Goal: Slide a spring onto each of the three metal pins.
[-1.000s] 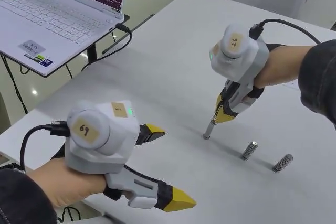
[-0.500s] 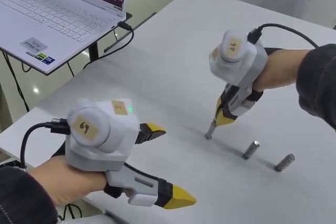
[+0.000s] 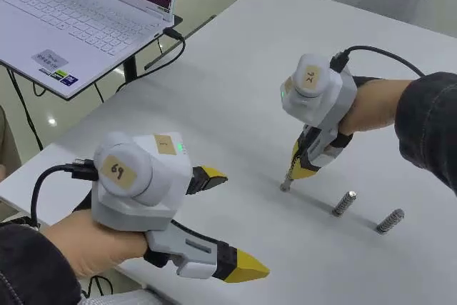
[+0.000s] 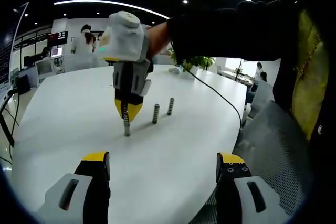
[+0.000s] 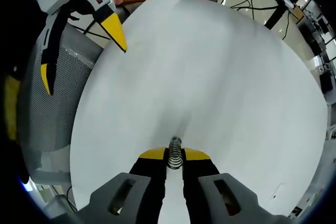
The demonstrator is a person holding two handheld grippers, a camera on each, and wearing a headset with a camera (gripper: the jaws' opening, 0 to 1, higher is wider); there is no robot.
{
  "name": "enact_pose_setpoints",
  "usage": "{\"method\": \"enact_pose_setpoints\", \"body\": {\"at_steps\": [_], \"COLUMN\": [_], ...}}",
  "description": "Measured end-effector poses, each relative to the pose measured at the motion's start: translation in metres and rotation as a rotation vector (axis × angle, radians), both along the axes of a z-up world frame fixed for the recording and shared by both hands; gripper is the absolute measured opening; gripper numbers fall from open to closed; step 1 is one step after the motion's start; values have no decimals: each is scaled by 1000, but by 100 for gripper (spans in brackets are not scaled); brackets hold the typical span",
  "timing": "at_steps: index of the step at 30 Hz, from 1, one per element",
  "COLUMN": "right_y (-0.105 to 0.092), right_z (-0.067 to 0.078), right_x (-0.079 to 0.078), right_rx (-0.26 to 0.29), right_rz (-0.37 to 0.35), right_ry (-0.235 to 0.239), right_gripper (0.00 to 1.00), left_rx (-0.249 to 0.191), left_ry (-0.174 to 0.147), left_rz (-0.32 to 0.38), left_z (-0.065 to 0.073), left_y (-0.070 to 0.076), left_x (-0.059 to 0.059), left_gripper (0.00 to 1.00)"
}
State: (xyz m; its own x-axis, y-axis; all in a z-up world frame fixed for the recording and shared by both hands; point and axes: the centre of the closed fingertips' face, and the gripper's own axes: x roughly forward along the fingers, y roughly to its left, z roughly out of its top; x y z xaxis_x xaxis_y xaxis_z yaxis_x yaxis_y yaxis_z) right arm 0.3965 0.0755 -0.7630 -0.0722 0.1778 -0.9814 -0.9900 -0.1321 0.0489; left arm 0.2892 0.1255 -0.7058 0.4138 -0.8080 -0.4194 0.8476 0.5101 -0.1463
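Right tongs (image 3: 297, 172) sunk lower, clamping spring (image 5: 175, 161) on pin (image 4: 126, 130) | left tongs (image 4: 164, 157) wide, near table (image 3: 235, 91) edge, open room ahead.

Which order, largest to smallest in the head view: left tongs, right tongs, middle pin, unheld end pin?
1. Left tongs, nearer the camera.
2. Right tongs.
3. Middle pin and unheld end pin: alike.
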Motion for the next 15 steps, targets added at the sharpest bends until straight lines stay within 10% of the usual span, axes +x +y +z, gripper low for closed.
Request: {"method": "enact_pose_setpoints", "body": {"at_steps": [15], "right_y": [1], "right_z": [-16], "right_x": [-7], "right_rx": [-18], "right_rz": [4], "right_ry": [7], "right_gripper": [8], "left_rx": [3], "left_ry": [-2], "left_rz": [0], "left_z": [1], "left_y": [0], "left_x": [0], "left_gripper": [80]}}
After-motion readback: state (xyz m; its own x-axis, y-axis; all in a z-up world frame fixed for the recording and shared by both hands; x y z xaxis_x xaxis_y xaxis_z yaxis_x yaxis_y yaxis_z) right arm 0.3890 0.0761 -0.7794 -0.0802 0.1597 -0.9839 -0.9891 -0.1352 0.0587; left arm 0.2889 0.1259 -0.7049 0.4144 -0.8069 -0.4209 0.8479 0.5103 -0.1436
